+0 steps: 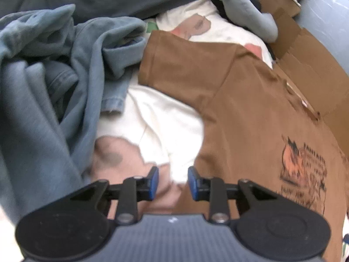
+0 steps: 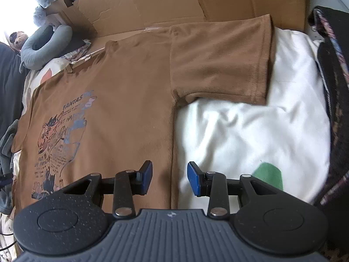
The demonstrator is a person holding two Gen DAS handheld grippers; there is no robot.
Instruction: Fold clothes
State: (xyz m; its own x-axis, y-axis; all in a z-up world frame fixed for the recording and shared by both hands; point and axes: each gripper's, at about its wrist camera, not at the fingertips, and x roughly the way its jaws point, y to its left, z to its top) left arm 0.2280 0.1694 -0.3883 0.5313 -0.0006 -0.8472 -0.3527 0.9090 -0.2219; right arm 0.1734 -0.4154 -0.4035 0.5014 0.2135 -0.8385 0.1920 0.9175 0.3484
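Right gripper [image 2: 169, 178] parted, gripping nothing, straddling brown T-shirt [image 2: 122, 100] side seam | left gripper [image 1: 173, 183] also parted, empty, at opposite edge | shirt lying flat, print up, sleeves out, on white duvet [image 2: 250, 131] | I'm risking pinching duvet with hem; blue clothes pile [image 1: 43, 83] is crowding left sleeve.

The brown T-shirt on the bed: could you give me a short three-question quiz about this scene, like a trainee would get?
1. True or false: the brown T-shirt lies spread flat, print side up.
2. Is the right gripper open or shut?
3. What lies beside the shirt in the left wrist view: A) blue-grey clothes, B) a red towel, C) shoes?

Key: 1 true; 2 open, nothing between its fingers, like the left gripper; 3 A.
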